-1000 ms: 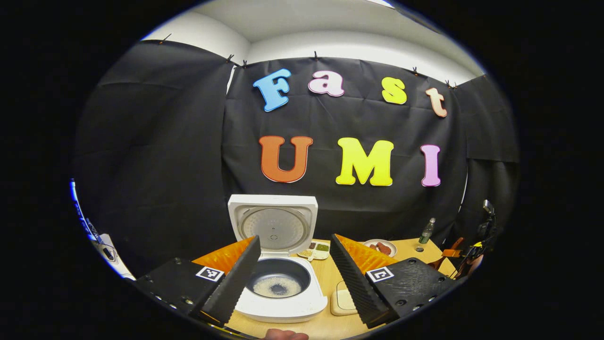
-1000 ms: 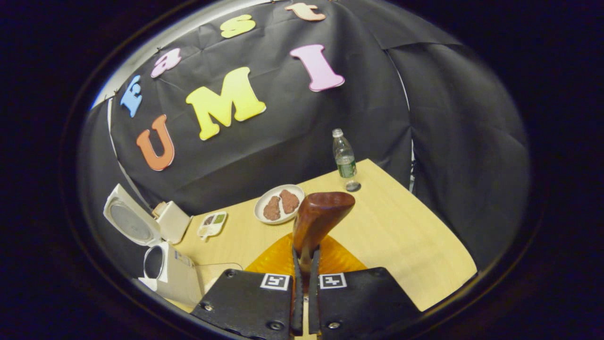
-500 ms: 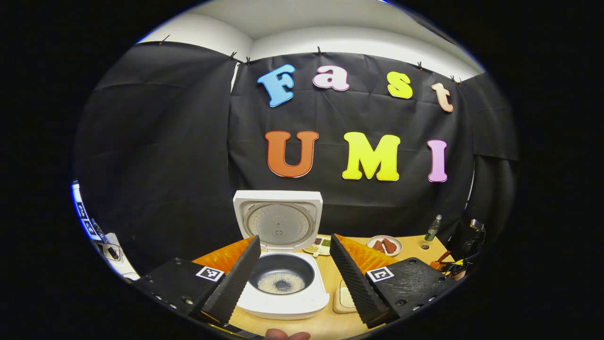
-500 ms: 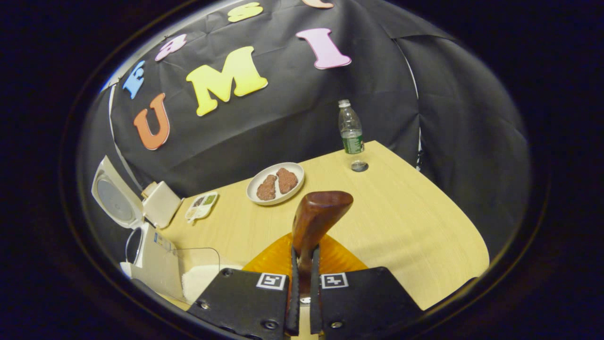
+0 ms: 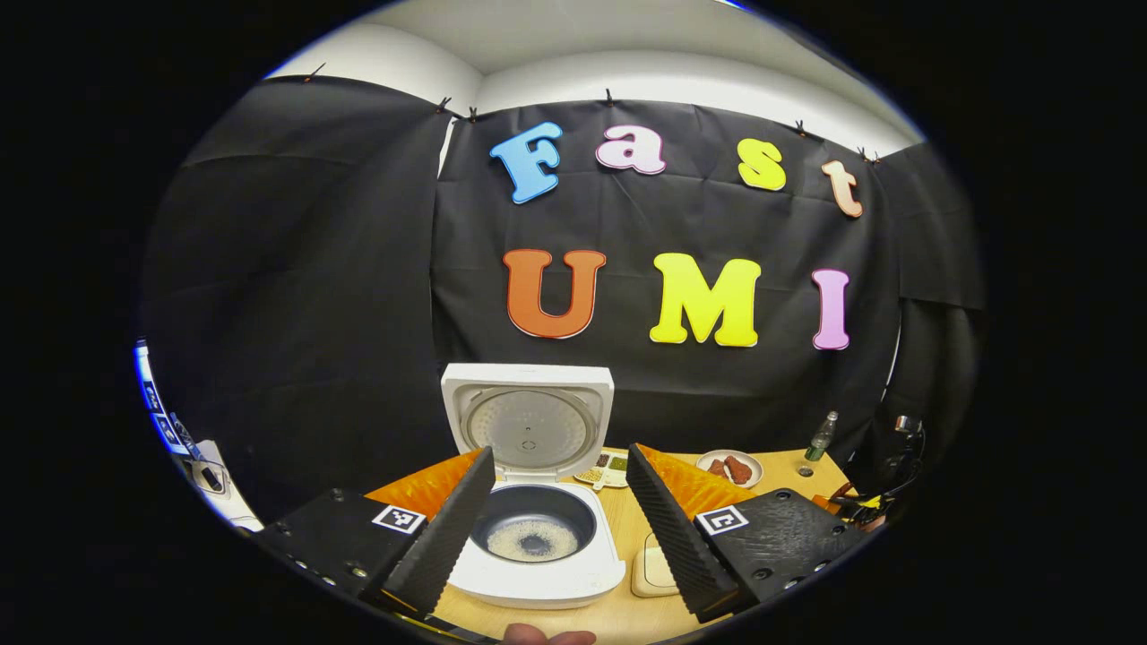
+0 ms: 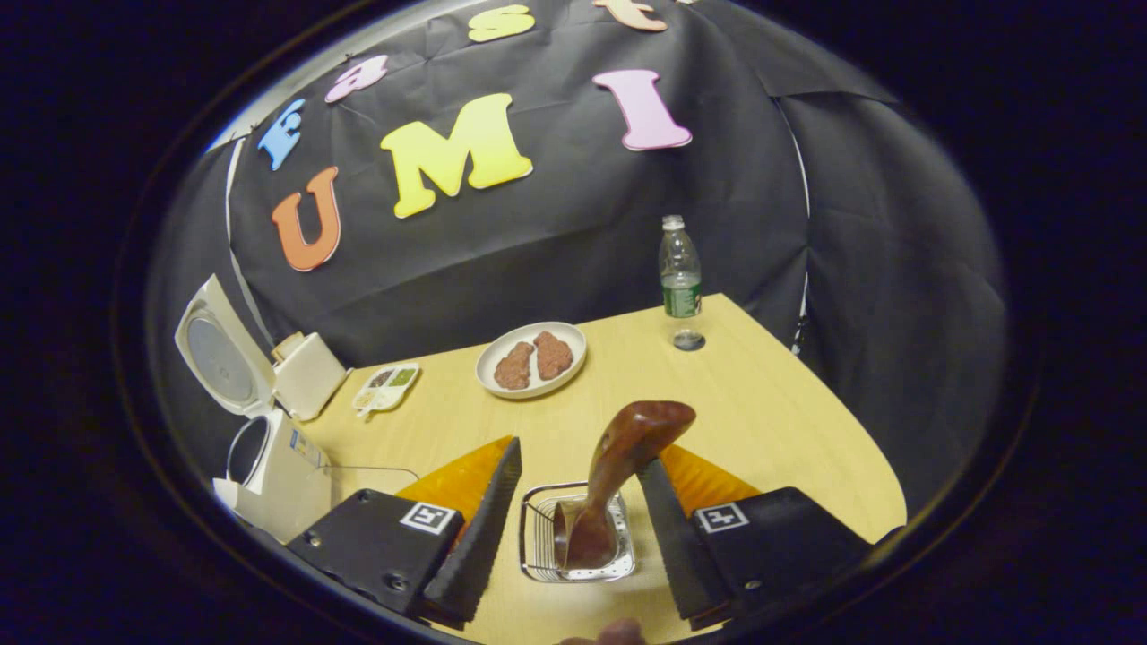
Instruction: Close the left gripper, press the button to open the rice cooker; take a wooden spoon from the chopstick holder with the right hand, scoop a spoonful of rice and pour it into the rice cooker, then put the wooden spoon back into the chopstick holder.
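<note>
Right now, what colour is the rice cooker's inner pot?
Dark grey to black; the inner pot shows best in the left gripper view, rice at its bottom.

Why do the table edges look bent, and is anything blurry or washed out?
Left gripper view: fisheye lens bulges the scene, yet the rice cooker looks sharp and evenly lit. Right gripper view: the table edge curves; the wooden spoon shows a soft sheen, no harsh glare.
</note>
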The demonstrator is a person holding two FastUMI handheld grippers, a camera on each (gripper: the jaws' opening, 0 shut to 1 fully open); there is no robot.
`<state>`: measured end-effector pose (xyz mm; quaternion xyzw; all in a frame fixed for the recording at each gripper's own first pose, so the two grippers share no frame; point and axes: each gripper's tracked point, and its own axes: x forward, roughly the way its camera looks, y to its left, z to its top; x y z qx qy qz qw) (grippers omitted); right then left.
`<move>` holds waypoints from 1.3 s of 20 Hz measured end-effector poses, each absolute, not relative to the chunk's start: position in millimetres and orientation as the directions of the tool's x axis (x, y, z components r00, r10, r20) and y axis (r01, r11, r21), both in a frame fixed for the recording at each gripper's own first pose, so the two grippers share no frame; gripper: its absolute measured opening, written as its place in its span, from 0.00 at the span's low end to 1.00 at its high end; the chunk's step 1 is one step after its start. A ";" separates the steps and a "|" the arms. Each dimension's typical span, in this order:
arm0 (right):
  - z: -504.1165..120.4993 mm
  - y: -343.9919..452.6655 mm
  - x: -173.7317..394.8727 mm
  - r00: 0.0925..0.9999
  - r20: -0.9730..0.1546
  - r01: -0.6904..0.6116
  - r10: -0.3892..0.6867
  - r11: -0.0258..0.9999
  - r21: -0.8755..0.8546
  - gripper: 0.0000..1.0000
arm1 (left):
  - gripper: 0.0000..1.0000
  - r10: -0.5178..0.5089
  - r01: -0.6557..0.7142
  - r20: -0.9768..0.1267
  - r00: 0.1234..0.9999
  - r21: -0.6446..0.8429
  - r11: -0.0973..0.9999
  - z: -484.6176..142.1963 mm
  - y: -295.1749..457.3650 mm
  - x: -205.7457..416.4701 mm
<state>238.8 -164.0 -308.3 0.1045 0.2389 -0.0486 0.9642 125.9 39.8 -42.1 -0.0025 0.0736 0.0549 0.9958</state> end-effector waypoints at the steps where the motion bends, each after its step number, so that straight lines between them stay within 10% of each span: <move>1: -302.4 -168.6 237.3 0.885 -0.462 0.152 -0.057 0.974 0.171 0.83 | 0.94 0.108 -0.110 -0.143 0.984 -0.004 0.994 -40.8 42.3 126.7; 26: -115.8 -139.3 116.8 0.956 -0.192 0.232 -0.222 0.972 0.030 1.00 | 0.94 0.074 -0.074 -0.132 0.988 0.004 0.997 11.4 104.5 321.4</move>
